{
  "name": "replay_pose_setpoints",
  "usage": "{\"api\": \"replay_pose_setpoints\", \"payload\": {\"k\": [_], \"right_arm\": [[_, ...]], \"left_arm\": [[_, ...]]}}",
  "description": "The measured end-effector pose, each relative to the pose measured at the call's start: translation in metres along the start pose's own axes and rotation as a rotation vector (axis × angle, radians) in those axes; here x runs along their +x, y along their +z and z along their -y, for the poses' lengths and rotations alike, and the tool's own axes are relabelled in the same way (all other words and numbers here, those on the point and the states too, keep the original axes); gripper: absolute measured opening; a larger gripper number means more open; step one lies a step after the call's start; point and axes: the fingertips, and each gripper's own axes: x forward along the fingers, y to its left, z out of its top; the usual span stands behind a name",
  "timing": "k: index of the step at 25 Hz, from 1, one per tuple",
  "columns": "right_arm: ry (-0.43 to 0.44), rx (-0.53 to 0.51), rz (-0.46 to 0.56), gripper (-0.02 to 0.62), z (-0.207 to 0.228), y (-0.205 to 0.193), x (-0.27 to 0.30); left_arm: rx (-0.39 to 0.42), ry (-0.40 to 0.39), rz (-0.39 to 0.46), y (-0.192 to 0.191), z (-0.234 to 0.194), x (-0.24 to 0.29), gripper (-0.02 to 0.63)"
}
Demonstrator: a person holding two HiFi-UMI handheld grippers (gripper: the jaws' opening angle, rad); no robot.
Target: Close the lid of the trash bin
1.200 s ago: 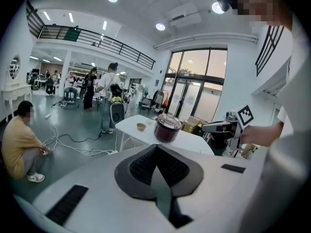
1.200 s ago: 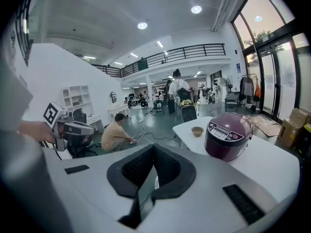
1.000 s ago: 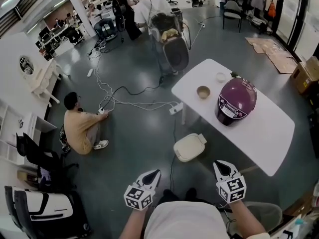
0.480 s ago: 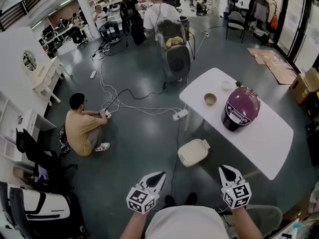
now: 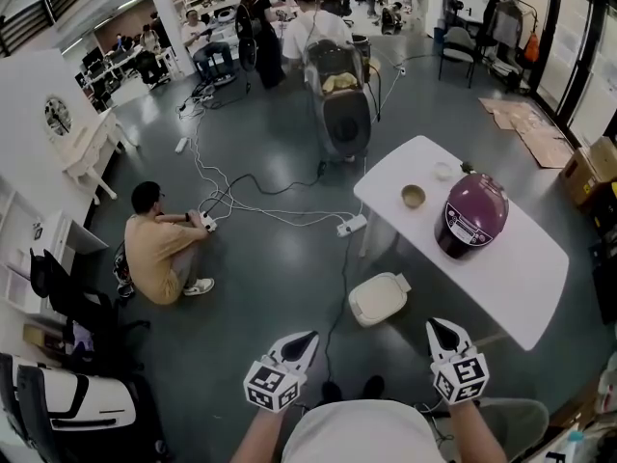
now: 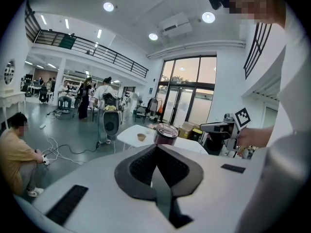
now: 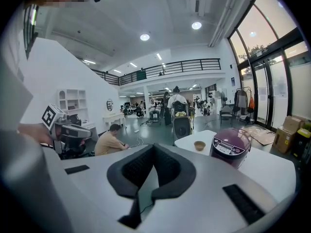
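A cream trash bin (image 5: pixel 378 298) stands on the grey floor beside the white table's near-left leg. I see it from above, and its lid looks to lie flat on top. My left gripper (image 5: pixel 301 340) is held low in front of my body, left of and short of the bin, its jaws shut on nothing (image 6: pixel 156 147). My right gripper (image 5: pixel 440 328) hangs to the bin's near right, also shut and empty (image 7: pixel 153 147). Neither gripper touches the bin. The bin does not show in either gripper view.
A white table (image 5: pixel 501 258) carries a purple rice cooker (image 5: pixel 472 215) and a small bowl (image 5: pixel 414 197). Cables and a power strip (image 5: pixel 349 226) lie on the floor beyond the bin. A person (image 5: pixel 159 249) sits on the floor at the left. A dark cart (image 5: pixel 342 104) stands farther off.
The head view has shifted a little, so the bin and table sit slightly further right and lower. Both grippers stay shut in about the same place.
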Motion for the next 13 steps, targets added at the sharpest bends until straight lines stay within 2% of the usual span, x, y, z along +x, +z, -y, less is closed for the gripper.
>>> {"api": "replay_pose_setpoints", "payload": {"k": [13], "right_arm": [[0.028,-0.012,0.002,0.012,-0.0045,0.0005,0.0076]], "left_arm": [[-0.01,0.031,0.011,-0.0012,-0.0096,-0.0012,0.017]]}}
